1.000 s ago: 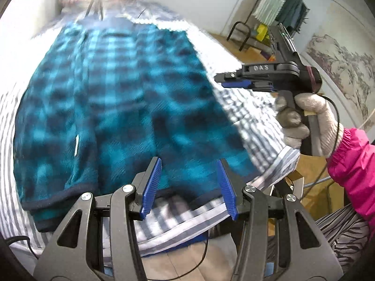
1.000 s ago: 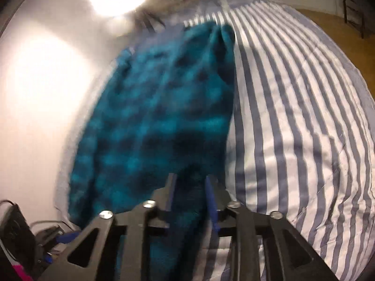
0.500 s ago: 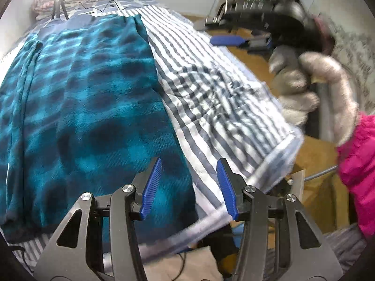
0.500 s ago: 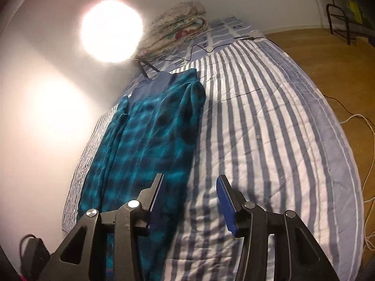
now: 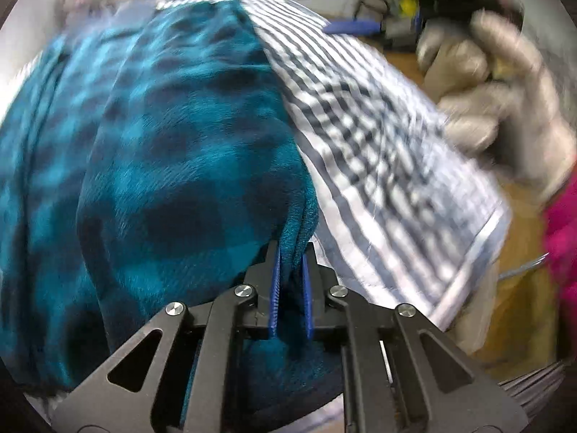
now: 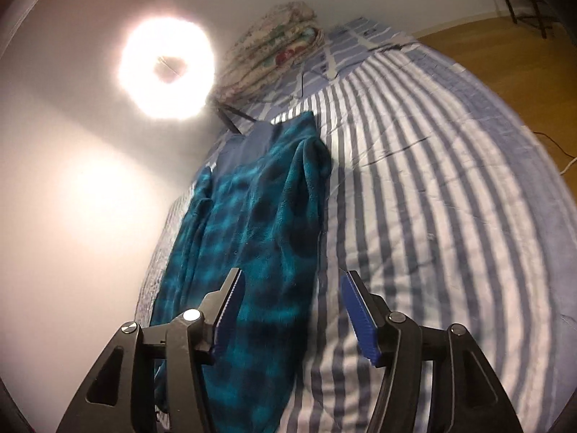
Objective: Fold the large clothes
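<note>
A large teal and black checked fleece garment (image 5: 162, 151) lies lengthwise on a bed with a blue and white striped cover (image 5: 378, 151). My left gripper (image 5: 290, 252) is shut on the garment's near right edge, the fleece bunched between its blue pads. In the right wrist view the same garment (image 6: 259, 216) runs along the left side of the bed beside the wall. My right gripper (image 6: 290, 281) hovers above the garment's near end with its jaws opening and nothing between them. A gloved hand (image 5: 505, 101) carries it at the upper right of the left wrist view.
A bright ring lamp (image 6: 167, 72) glares at the head of the bed beside a folded floral quilt (image 6: 274, 47). Cables (image 6: 393, 151) trail over the striped cover (image 6: 450, 180). Wooden floor (image 6: 505, 43) lies to the right, and a white wall (image 6: 72, 216) borders the bed's left side.
My left gripper dropped to the garment's right edge and shut on it. My right gripper pulled back from the fleece, let go and spread wider.
</note>
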Available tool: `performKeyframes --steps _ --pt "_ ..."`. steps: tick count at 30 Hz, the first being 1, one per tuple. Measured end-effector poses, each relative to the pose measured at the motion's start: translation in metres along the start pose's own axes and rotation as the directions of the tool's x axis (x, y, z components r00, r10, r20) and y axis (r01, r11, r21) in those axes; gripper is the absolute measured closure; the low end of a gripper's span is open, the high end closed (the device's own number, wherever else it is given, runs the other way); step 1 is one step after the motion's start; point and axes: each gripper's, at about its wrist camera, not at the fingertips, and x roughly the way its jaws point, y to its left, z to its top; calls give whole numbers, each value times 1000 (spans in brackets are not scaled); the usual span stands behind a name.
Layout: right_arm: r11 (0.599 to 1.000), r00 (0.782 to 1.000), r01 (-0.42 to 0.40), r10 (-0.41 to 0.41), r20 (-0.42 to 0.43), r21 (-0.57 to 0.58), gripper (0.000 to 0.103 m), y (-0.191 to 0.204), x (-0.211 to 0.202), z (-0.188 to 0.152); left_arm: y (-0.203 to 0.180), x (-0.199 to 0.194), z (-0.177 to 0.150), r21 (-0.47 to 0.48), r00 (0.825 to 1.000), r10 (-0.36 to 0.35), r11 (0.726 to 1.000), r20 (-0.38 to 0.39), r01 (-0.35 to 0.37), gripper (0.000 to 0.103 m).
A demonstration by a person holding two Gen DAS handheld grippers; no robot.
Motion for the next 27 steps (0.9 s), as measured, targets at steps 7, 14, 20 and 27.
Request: performKeyframes --steps 7,14,20,27 --pt "998 1000 -18 18 -3 68 43 -4 50 25 15 -41 1 -86 989 -109 989 103 118 95" --pt "987 1000 -20 23 -14 158 43 -10 103 39 25 -48 -1 -102 976 -175 977 129 189 95" --pt "983 998 1 9 -57 185 89 2 139 48 44 -48 -2 -150 958 -239 953 156 263 95" --pt "952 955 291 -294 -23 -92 94 90 152 58 82 -67 -11 -239 931 -291 909 220 340 95"
